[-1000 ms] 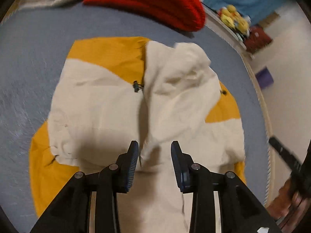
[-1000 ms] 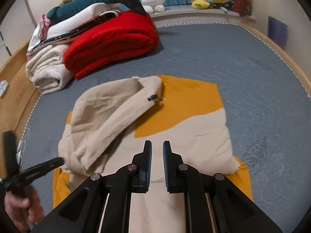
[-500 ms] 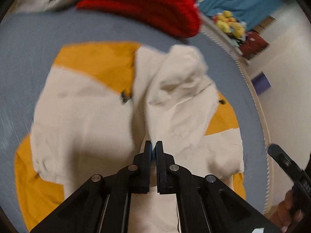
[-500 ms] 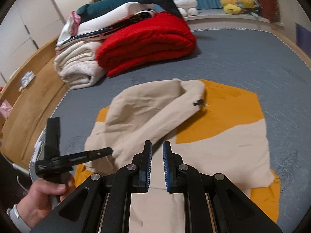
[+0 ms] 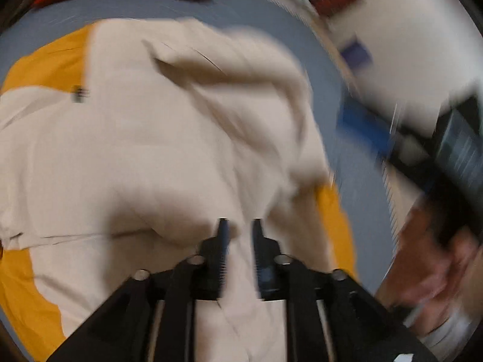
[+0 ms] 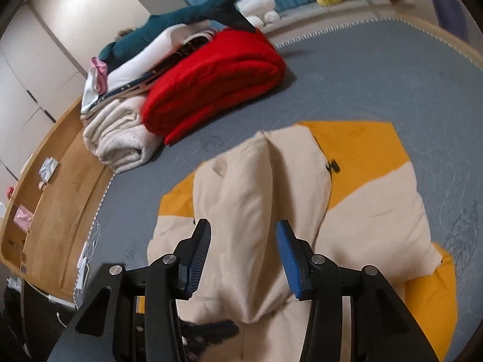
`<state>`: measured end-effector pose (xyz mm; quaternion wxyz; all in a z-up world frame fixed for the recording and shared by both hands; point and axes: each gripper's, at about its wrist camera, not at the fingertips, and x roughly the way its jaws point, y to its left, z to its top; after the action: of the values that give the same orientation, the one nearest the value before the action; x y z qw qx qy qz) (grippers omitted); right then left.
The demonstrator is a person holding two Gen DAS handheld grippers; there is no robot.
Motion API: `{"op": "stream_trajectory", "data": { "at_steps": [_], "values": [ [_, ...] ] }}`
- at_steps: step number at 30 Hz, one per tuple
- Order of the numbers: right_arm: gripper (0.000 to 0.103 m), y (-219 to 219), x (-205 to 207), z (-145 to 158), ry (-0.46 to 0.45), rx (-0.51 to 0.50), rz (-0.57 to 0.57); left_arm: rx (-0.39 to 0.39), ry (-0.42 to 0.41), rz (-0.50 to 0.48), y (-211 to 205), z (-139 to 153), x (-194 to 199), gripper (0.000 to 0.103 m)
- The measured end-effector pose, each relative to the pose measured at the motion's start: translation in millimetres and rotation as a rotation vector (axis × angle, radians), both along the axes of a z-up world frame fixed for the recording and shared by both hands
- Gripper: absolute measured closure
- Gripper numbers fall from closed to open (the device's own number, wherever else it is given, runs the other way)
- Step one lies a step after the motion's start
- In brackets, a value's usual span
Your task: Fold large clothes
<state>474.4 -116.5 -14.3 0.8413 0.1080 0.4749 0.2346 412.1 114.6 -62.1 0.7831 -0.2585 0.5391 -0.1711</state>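
Grey-blue bed cover [image 6: 377, 69] bare beyond rolled red blanket [image 6: 217, 81]; beige-and-orange fabric garment [image 6: 259, 199] mid-bed, edges inside wooden rim. Left gripper [image 5: 239, 235] jaws opening over beige cloth. Right gripper [image 6: 243, 252] jaws opening, straddling raised fold.

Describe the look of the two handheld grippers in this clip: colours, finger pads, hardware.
Both are black, angular linkage frames with silver pivot bolts. The right gripper has ribbed blue pads on its two fingers. The left gripper has dark, toothed pads, too blurred to tell the colour. No cables show on either. A pale cuff or band sits at the wrist beside the left wrist view's edge.
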Motion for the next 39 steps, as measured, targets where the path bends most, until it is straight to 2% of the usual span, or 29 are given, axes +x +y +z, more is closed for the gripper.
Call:
{"op": "stream_trajectory", "data": {
  "at_steps": [2,4,7,12,13,16,18,22,23,25,26,29,30,32,34,35,37,39],
  "values": [
    [0.056,6.6,0.9,-9.4,0.035,-0.026,0.027,-0.005,0.007,0.106,25.5,-1.4,2.0,0.074],
    [0.056,10.6,2.5,-20.8,0.071,-0.051,0.034,0.007,0.056,0.192,45.2,-15.9,3.7,0.074],
    [0.056,14.4,7.4,-45.5,0.152,-0.146,0.009,-0.045,0.146,0.247,55.8,-43.4,4.0,0.074],
    [0.056,-3.9,16.9,-74.3,0.265,-0.103,-0.092,-0.110,0.212,0.300,59.8,-70.1,1.8,0.074],
    [0.060,-7.0,17.8,-77.4,0.276,-0.091,-0.106,-0.127,0.217,0.315,59.4,-74.8,0.5,0.074],
    [0.093,-10.9,20.0,-83.8,0.304,-0.021,-0.113,-0.191,0.236,0.336,57.7,-82.2,-5.6,0.073],
    [0.100,-11.7,19.2,-82.4,0.292,0.010,-0.109,-0.214,0.241,0.329,54.2,-85.2,-6.0,0.074],
    [0.101,-10.9,16.4,-74.0,0.274,0.075,-0.113,-0.252,0.251,0.337,47.7,-88.6,-5.3,0.074],
    [0.101,-11.4,15.8,-71.2,0.266,0.080,-0.116,-0.273,0.251,0.344,47.1,-88.5,-3.0,0.076],
    [0.101,-11.8,15.5,-66.8,0.256,0.093,-0.116,-0.309,0.235,0.350,47.6,-83.7,-4.6,0.093],
    [0.101,-12.3,15.7,-65.7,0.257,0.104,-0.113,-0.306,0.214,0.349,47.9,-76.1,-4.5,0.103],
    [0.101,-12.6,14.9,-58.7,0.241,0.156,-0.101,-0.264,0.075,0.324,51.2,-30.2,-4.8,0.103],
    [0.101,-12.2,14.0,-52.1,0.223,0.200,-0.087,-0.239,0.030,0.318,52.6,-15.1,-5.4,0.103],
    [0.101,-9.4,13.0,-41.0,0.191,0.278,-0.068,-0.144,-0.087,0.298,55.2,18.4,-9.4,0.103],
    [0.101,-14.5,12.5,-33.9,0.163,0.398,-0.058,-0.021,-0.128,0.315,59.5,28.1,-11.5,0.103],
    [0.101,-18.8,13.7,-36.0,0.167,0.416,-0.080,0.014,-0.121,0.325,62.8,24.8,-11.8,0.103],
    [0.101,-23.0,16.6,-52.4,0.227,0.354,-0.132,0.010,-0.061,0.318,65.2,8.9,-9.1,0.103],
    [0.101,-22.7,17.2,-85.5,0.346,0.169,-0.187,0.023,0.088,0.262,50.6,-23.2,1.4,0.103]
  ]
}}
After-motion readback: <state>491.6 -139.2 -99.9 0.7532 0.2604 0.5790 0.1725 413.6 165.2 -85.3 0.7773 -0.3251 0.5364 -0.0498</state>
